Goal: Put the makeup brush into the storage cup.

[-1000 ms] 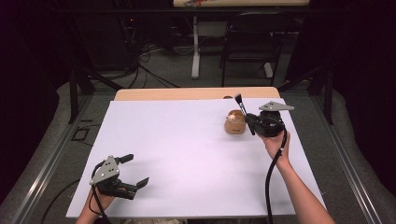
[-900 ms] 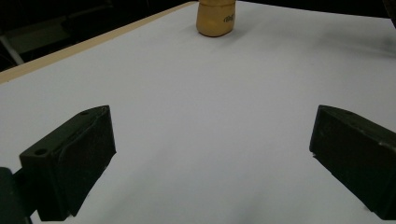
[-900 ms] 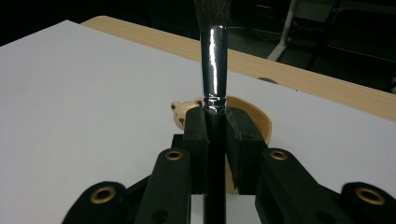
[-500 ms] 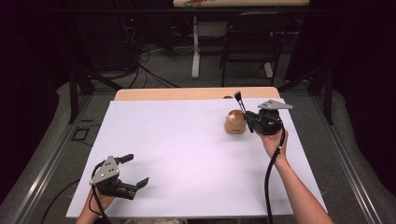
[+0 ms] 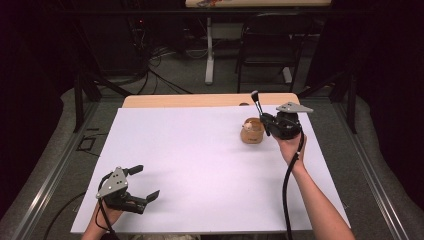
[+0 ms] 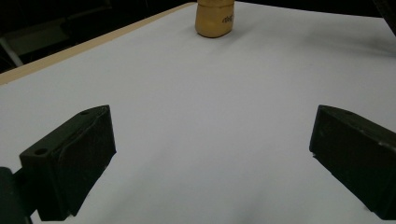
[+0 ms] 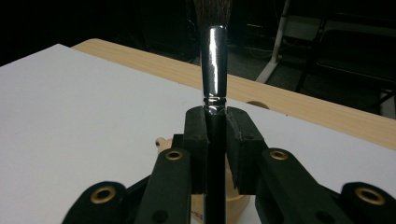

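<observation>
Counted: one black-handled brush with silver metal ferrule [image 7: 213,65]; one small round tan wooden pot [image 5: 252,131]; two black two-jaw grippers, left gripper [image 5: 141,183] and right gripper [image 5: 262,114]; one white-topped bench [image 5: 200,165].

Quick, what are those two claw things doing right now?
Left gripper: jaws open, holding nothing, low over the white table.
Right gripper: jaws shut on a brush, beside the wooden holder.
</observation>
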A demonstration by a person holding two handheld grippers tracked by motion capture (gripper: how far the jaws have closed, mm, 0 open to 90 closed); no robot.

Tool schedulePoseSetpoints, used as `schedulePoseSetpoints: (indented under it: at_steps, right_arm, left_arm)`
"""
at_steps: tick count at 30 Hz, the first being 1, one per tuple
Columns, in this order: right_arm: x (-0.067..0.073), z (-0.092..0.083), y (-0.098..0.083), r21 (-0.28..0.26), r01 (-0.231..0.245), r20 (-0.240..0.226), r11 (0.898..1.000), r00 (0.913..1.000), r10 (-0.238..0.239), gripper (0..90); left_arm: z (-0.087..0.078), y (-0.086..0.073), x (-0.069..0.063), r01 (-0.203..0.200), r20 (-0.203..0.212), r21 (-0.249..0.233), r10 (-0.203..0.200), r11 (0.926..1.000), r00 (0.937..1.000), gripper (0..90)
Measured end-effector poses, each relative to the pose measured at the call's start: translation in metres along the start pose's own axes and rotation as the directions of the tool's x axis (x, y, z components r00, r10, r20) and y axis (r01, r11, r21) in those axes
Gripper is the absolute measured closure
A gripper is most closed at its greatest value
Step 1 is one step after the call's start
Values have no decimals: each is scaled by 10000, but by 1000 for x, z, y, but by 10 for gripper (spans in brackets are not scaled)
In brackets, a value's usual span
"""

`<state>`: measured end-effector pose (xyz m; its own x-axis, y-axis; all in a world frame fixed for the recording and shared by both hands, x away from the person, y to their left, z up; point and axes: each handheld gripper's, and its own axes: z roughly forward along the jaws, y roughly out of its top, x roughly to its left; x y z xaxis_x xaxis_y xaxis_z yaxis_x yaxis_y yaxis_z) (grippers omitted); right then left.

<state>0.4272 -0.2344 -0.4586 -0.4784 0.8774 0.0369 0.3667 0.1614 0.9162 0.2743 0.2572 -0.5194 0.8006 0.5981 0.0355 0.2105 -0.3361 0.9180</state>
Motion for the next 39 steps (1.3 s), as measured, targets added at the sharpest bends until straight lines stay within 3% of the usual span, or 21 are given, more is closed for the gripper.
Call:
schedulePoseSetpoints:
  at_steps: [9,15,39]
  right_arm:
    - [-1,6,1,-329,177,194,9993,9997,-171,791]
    - [-4,9,6,-654,-97,151,9978,9998,107,791]
    - [-5,36,3,-1095,-59,259,9940,9996,88,790]
  left_arm:
    - [0,0,0,15,-6,1,-15,10000,10000,2]
    - [0,0,0,10,-3,2,-10,10000,10000,2]
    - [1,0,1,10,25,44,-10,10000,10000,3]
